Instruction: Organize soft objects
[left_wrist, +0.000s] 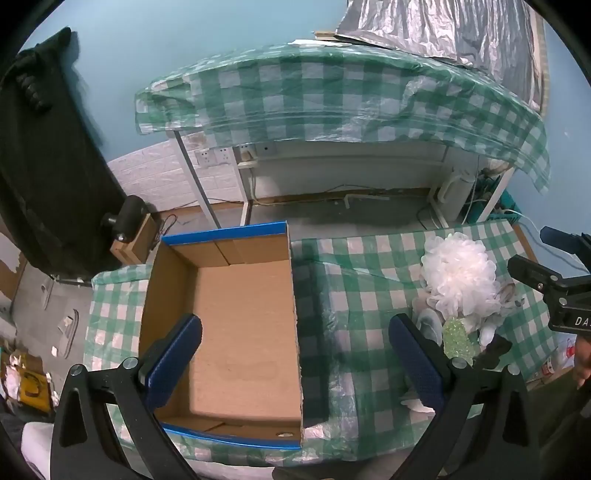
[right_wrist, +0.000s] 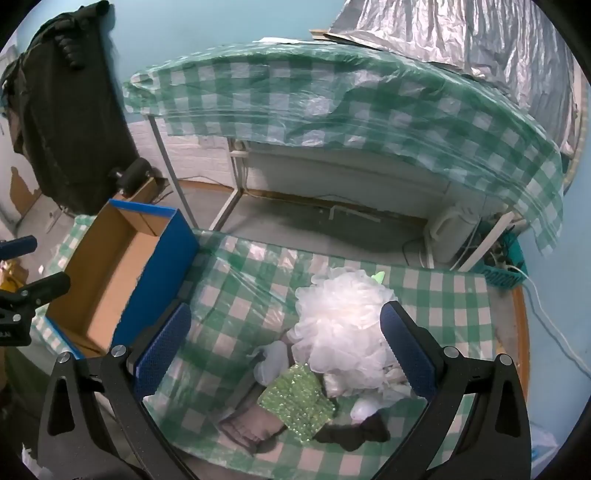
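Note:
A pile of soft objects lies on the green checked table: a white mesh bath pouf (right_wrist: 343, 325) on top, a green sequined cloth (right_wrist: 295, 402), dark socks (right_wrist: 354, 432) and pale items (right_wrist: 273, 362) beneath. The pouf also shows in the left wrist view (left_wrist: 458, 273). My right gripper (right_wrist: 284, 350) is open and empty, hovering above the pile. An empty cardboard box with blue edges (left_wrist: 229, 317) stands left of the pile; it also shows in the right wrist view (right_wrist: 110, 273). My left gripper (left_wrist: 295, 358) is open and empty above the box's right wall.
The table (right_wrist: 236, 295) wears a plastic-covered checked cloth. A second covered table (left_wrist: 332, 96) stands behind, with cables and sockets under it. A black garment (left_wrist: 40, 166) hangs at left. The right gripper's body (left_wrist: 554, 284) shows at the left view's right edge.

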